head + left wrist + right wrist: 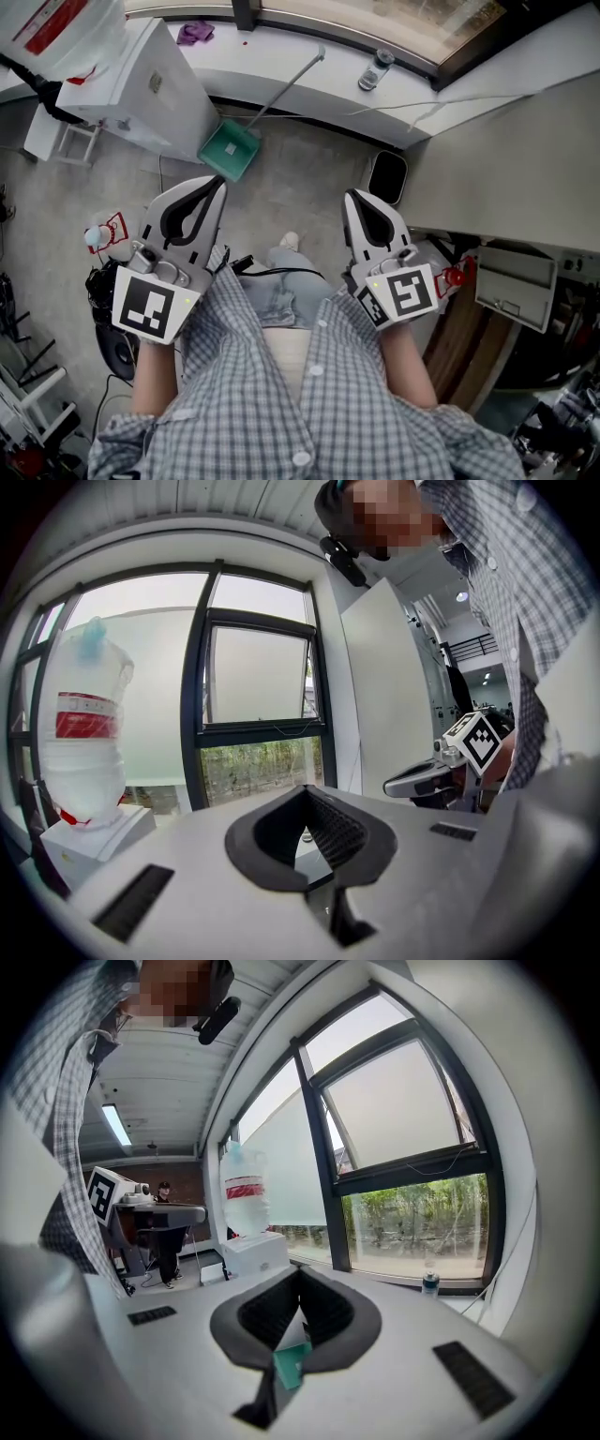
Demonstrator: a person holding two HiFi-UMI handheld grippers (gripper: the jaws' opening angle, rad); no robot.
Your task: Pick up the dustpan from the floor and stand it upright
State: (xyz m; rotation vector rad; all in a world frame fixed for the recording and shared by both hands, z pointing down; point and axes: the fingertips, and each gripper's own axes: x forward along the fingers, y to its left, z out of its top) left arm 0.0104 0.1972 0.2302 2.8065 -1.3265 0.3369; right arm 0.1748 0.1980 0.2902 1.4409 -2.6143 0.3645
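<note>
**Ana:** What do you see from the head view, looking down?

**Ben:** Two arms in a checked shirt [262, 403], with a tool in each hand. The left hand-held gripper [217, 184] and the right hand-held gripper [351, 197] both point away from the person. They are side by side, apart from each other, above the floor [309, 169].

**Ana:** Where is the dustpan?

**Ben:** The green dustpan [230, 150] sits on the floor, just past the tip of the left hand-held gripper. It is just beside the white water cooler [141, 89]. Its long handle [291, 84] slants up and leans on the window ledge [281, 47]. Neither tool touches it. A small bottle [377, 67] stands on the ledge, further to the right.

**Ana:** What about the left gripper view?

**Ben:** Its two jaws are pressed together at the tips, and they hold nothing. Behind them is a big window [258, 686]. The water jug [84, 733] stands on top of the cooler at the left. The right hand-held gripper shows at the right side.

**Ana:** And the right gripper view?

**Ben:** Those jaws are together too, and they hold nothing. A bit of the green dustpan peeks through the gap low down between them. It is on the floor beyond them, not in the jaws. The cooler with its jug is at the left. The small bottle stands on the ledge at the right, under the window.
</note>
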